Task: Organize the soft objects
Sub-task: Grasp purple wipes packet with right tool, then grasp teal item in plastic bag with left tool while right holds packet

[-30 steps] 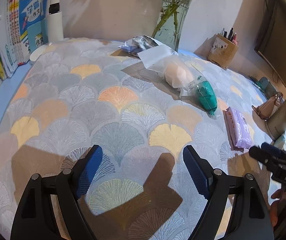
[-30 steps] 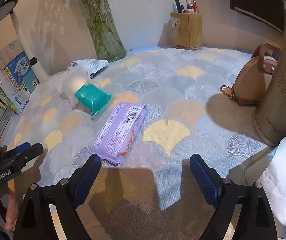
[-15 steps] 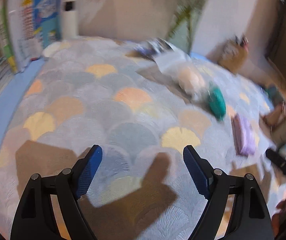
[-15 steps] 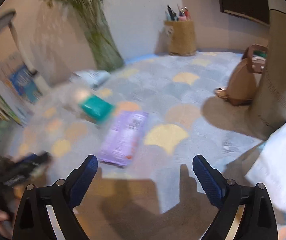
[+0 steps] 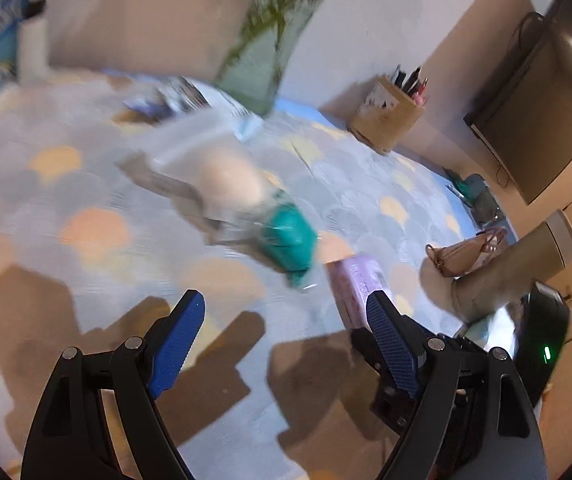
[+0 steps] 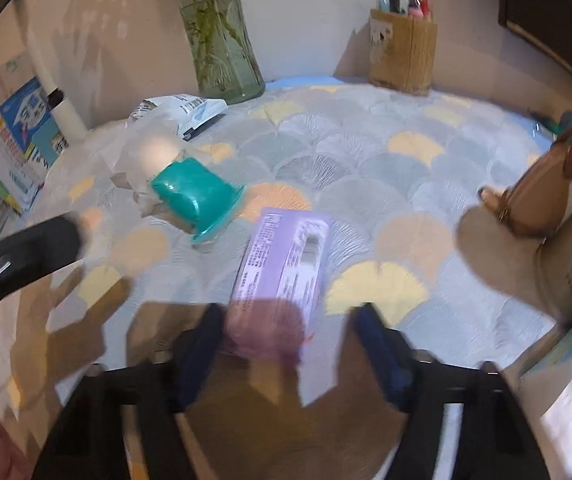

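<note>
A purple wipes pack [image 6: 286, 264] lies on the fan-patterned cloth [image 6: 366, 168]. Its near end sits between the fingers of my right gripper [image 6: 286, 344], whose jaws are closing. The left pad looks against the pack, while a gap shows at the right pad. Behind it lie a teal soft pack [image 6: 193, 196] and a clear bag with a peach soft thing [image 6: 153, 152]. My left gripper [image 5: 286, 336] hovers open over the cloth, holding nothing, short of the teal pack [image 5: 288, 240] and the purple pack [image 5: 356, 288]. It also shows blurred in the right wrist view as the left gripper [image 6: 25, 256].
A glass vase [image 6: 221, 40], a pen holder [image 6: 402, 56] and a white packet [image 6: 181, 110] stand at the back. Books [image 6: 17, 128] lean at the left. A tan purse [image 6: 538, 196] and a beige cylinder [image 5: 518, 264] sit at the right, under a dark monitor [image 5: 538, 112].
My right gripper has come forward over the purple pack's near end and its jaws have narrowed. The left gripper has swung right, toward the teal and purple packs.
</note>
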Tool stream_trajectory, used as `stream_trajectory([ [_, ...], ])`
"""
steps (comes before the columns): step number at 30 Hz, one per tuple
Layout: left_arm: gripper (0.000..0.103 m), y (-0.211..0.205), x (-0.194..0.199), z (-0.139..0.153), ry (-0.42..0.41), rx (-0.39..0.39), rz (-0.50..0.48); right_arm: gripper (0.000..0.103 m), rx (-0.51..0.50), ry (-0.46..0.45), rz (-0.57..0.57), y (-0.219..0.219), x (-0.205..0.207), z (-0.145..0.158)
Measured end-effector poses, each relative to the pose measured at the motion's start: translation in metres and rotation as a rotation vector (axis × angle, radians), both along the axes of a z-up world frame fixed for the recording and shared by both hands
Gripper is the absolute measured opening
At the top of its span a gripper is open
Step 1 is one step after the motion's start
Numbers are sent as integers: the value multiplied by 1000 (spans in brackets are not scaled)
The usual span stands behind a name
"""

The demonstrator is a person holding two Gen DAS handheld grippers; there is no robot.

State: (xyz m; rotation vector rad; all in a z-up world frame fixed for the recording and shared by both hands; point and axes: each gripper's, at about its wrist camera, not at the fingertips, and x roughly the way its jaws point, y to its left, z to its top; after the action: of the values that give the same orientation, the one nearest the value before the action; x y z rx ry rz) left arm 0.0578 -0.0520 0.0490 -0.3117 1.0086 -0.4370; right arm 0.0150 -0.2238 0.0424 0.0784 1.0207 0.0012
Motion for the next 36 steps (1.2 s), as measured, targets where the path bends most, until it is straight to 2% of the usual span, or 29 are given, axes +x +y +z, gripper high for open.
stream_trajectory([
  [1, 82, -3, 4, -3, 8, -8, 8, 51, -21, -3, 7, -10, -1, 0],
  [3, 82, -10, 16, -11, 25, -18, 40, 51, -33, -10, 4, -24, -2, -1],
  [6, 82, -23, 28, -23, 44, -19, 76, 51, 80, -39, -1, -46, -6, 0],
  [7, 82, -27, 31, -25, 41, -4, 95, 51, 83, -40, -2, -46, -6, 0],
  [9, 82, -32, 35, -23, 8, 23, 118, 57, 61, -42, 12, -40, -5, 0],
  [11, 80, -35, 39, -23, 1, 38, 125, 74, 27, -27, 55, -28, -2, 0],
  [13, 79, -34, 39, -24, -12, 44, 133, 82, 0, -28, 64, -22, 0, 1],
  [15, 63, -35, 40, -25, -36, 75, 135, 89, -28, -50, 69, -18, 6, 4],
  [16, 60, -35, 41, -26, -44, 90, 133, 93, -49, -57, 73, -15, 12, 5],
  [17, 52, -34, 40, -26, -55, 100, 136, 93, -63, -54, 76, -12, 17, 4],
  [19, 43, -30, 43, -27, -49, 77, 133, 93, -73, -38, 78, -9, 26, -1],
  [20, 33, -30, 45, -28, -45, 63, 130, 93, -73, -31, 80, -7, 28, -2],
  [21, 31, -29, 45, -29, -35, 41, 116, 91, -80, -24, 83, -5, 28, -4],
  [22, 31, -29, 43, -29, -32, 36, 111, 82, -87, -28, 92, -3, 27, -4],
  [23, 30, -29, 40, -28, -32, 38, 100, 67, -79, -33, 104, -2, 27, -4],
  [24, 30, -30, 36, -27, -34, 39, 91, 64, -70, -41, 113, -2, 26, -4],
  [26, 29, -29, 25, -24, -40, 36, 60, 51, -65, -53, 108, -4, 23, -3],
  [29, 29, -29, 2, -14, -64, 55, -20, 45, -50, -65, 114, -4, 16, 0],
  [31, 29, -28, -11, -10, -66, 100, -73, 45, -54, -59, 87, -6, 12, 1],
  [34, 29, -17, -30, -3, -71, 121, -168, 45, -8, -32, 43, -12, 3, 1],
  [36, 30, -13, -43, 1, -98, 185, -239, 45, -3, -41, 40, -13, -3, 3],
])
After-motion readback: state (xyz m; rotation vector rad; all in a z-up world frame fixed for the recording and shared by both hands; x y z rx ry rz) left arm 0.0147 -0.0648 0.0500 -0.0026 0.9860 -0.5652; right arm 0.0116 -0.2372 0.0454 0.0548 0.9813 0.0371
